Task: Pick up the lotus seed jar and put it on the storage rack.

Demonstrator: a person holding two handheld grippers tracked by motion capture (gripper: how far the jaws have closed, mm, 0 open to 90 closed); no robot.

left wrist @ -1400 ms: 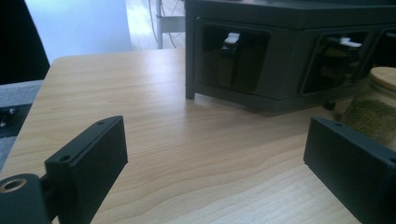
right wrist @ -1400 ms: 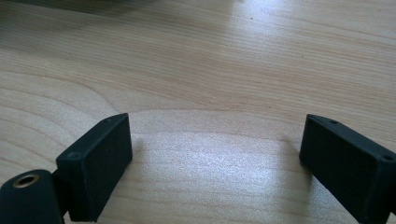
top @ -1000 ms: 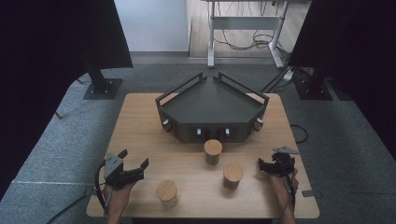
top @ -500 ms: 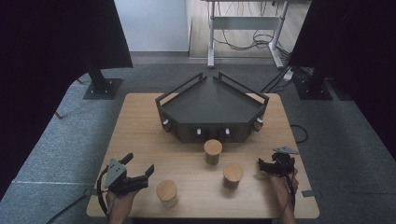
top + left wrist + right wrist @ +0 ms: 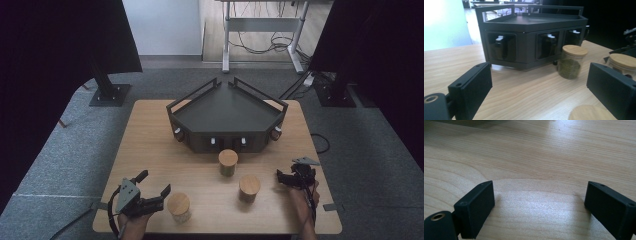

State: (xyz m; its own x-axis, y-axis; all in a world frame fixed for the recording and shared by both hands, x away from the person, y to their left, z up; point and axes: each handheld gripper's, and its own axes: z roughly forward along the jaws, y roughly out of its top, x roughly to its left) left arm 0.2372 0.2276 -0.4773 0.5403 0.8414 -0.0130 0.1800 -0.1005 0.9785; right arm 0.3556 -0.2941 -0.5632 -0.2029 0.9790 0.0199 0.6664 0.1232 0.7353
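L gripper (image 5: 156,192) sits at the desk's (image 5: 150,130) near-left edge w/ jaws wide, nothing between them, near jar (image 5: 178,207) just beside its right jaw. R gripper (image 5: 283,176) at near-right, jaws wide over bare wood, holding nothing. Farther in: 2nd jar (image 5: 249,188), 3rd jar (image 5: 228,162), then the rack (image 5: 225,112).

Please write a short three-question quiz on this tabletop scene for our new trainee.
1. How many glass jars with round wooden lids stand on the wooden table?
2. True or false: the left gripper is clamped on the nearest jar.
3. Which jar stands closest to the dark angular rack: A the nearest jar, B the middle jar, C the right jar?

Key: 1. Three. 2. False; its jaws stand open beside it. 3. B.
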